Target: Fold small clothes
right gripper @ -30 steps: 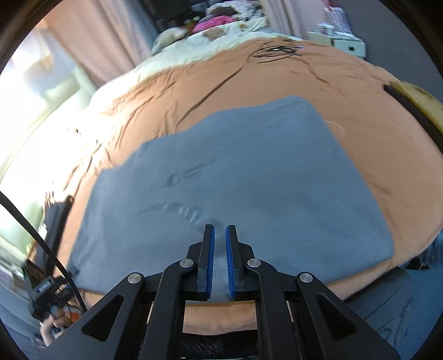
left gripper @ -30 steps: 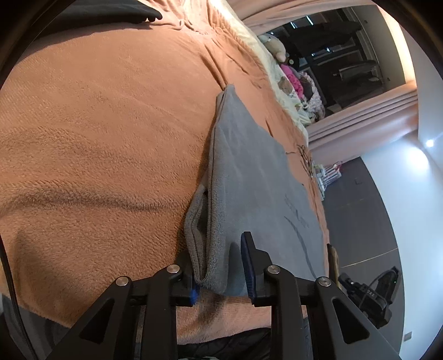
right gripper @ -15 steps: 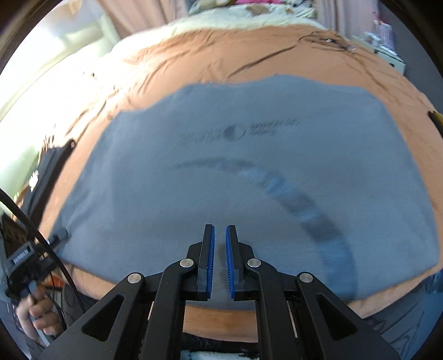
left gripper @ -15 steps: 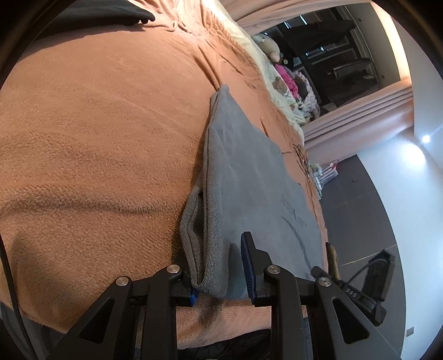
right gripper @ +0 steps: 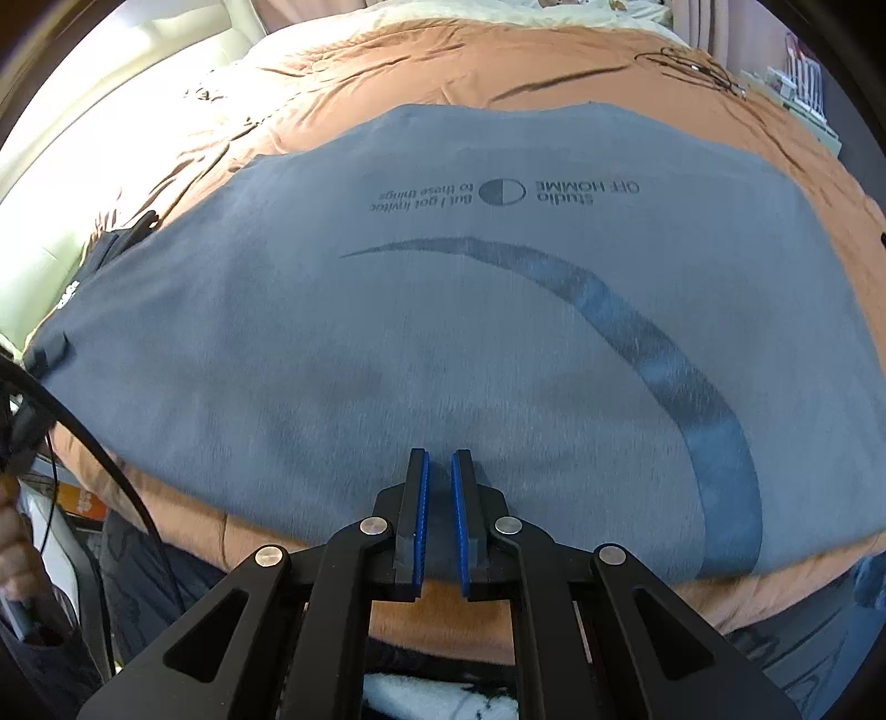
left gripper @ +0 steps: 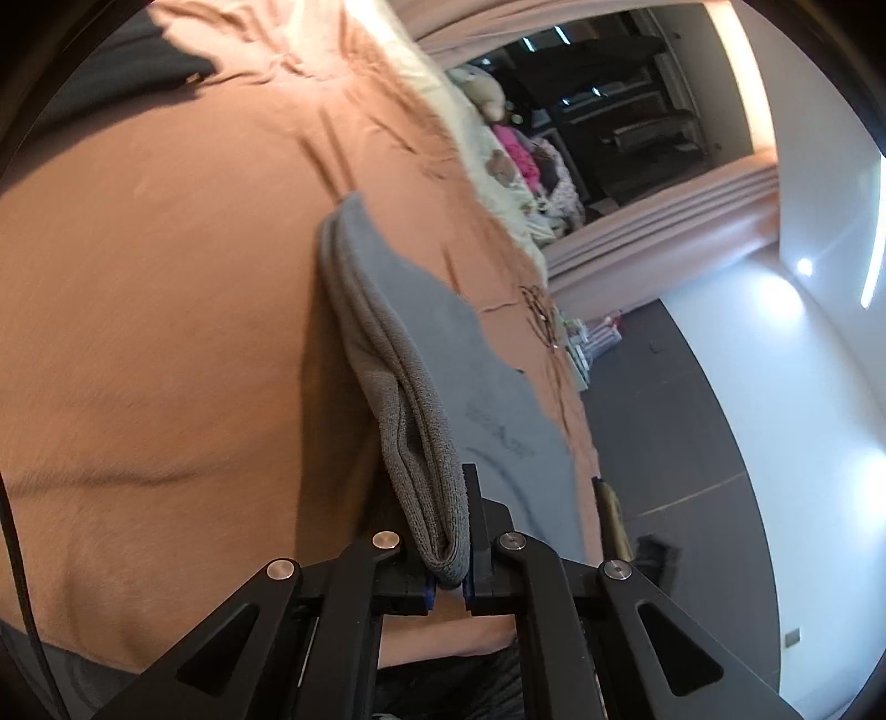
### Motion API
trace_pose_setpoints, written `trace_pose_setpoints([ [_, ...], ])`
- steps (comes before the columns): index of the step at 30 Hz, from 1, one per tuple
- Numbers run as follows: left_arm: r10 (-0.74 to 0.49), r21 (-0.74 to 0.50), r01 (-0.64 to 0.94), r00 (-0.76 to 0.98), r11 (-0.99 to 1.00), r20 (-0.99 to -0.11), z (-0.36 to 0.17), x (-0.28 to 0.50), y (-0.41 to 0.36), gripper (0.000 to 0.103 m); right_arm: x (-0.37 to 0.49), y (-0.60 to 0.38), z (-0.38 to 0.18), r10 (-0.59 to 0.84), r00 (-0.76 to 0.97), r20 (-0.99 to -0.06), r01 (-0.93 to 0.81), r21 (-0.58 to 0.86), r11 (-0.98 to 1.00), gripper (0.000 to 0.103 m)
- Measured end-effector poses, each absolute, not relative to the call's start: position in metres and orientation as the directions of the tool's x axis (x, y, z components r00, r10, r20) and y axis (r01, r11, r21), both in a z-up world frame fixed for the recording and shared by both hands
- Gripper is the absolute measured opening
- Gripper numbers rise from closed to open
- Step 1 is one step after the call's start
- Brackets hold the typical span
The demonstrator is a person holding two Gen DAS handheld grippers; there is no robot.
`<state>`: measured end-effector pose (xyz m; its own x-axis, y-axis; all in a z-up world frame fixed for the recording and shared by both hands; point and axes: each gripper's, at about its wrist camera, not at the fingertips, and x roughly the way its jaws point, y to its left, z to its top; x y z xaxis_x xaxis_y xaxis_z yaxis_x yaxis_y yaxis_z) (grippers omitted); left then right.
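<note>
A grey T-shirt (right gripper: pixel 443 310) was spread flat on the orange bedspread (left gripper: pixel 155 332). Its printed lettering was seen only from the right wrist, where the right claw (right gripper: pixel 438 515) was shut, nothing plainly pinched. Only the left wrist view showed the shirt's bunched edge clamped in the left claw (left gripper: pixel 449 559), lifted off the bed.

A bed covered by an orange-brown blanket (right gripper: pixel 554 61) carries everything, its fabric creased toward the far end, where a pale cream cover (right gripper: pixel 470 14) shows at the edge. A grey T-shirt (right gripper: pixel 443 332) with a dark curved stripe and printed lettering lies spread flat on the blanket, its near hem close to the blanket's front edge. A dark garment (left gripper: pixel 111 72) lies on the blanket at the far corner in the left wrist view, and a thin tangle of cord (right gripper: pixel 692 63) rests on it beyond the shirt.
</note>
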<state>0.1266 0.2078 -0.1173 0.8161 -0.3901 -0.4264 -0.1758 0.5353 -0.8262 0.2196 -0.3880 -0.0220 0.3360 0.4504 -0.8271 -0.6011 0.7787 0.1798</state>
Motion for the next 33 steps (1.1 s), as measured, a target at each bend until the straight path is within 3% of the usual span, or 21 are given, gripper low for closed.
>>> trace_pose_setpoints([
  [11, -0.421, -0.803, -0.101, 0.81, 0.588, -0.41, -0.05, 0.165, 0.177, 0.005, 0.215, -0.415, -0.014, 0.531, 0.265, -0.805, -0.597, 0.295, 0.746, 0.005],
  [33, -0.502, -0.716, 0.045, 0.744, 0.696, -0.441, 0.023, 0.251, 0.072, 0.005, 0.227, -0.506, 0.01, 0.63, 0.381, -0.677, -0.522, 0.405, 0.751, 0.005],
])
